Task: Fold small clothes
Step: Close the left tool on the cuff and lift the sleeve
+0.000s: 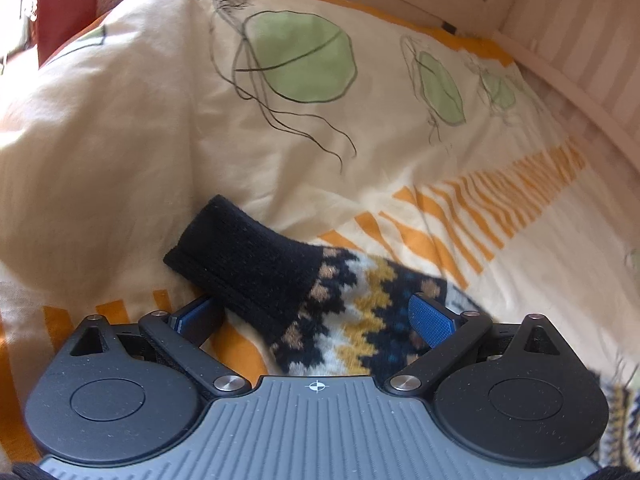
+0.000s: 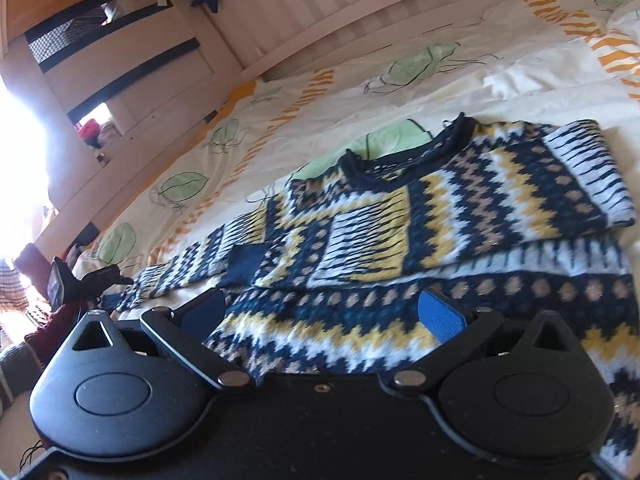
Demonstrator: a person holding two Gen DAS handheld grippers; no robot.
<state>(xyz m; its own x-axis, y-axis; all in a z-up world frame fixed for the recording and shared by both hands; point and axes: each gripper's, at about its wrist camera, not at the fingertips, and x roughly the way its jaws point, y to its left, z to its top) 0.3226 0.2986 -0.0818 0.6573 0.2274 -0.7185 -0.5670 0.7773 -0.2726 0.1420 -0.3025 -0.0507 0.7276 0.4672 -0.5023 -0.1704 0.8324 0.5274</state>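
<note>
Both hand-held grippers — left (image 1: pixel 316 320), right (image 2: pixel 324 316) — gape low over the sweater (image 2: pixel 460 204).

Each camera sits just behind its own tongs and looks forward along the two fingers, low over the bed. The left wrist view hangs very close above one sleeve (image 1: pixel 280 280) of the patterned sweater, facing across the printed duvet (image 1: pixel 160 120) toward a striped wall (image 1: pixel 580 32). The right wrist view sits near the hem and looks along the whole sweater (image 2: pixel 420 216) toward the neckline, the duvet (image 2: pixel 280 120) and the same striped wall (image 2: pixel 320 12). Both views share the sweater, duvet and wall.
</note>
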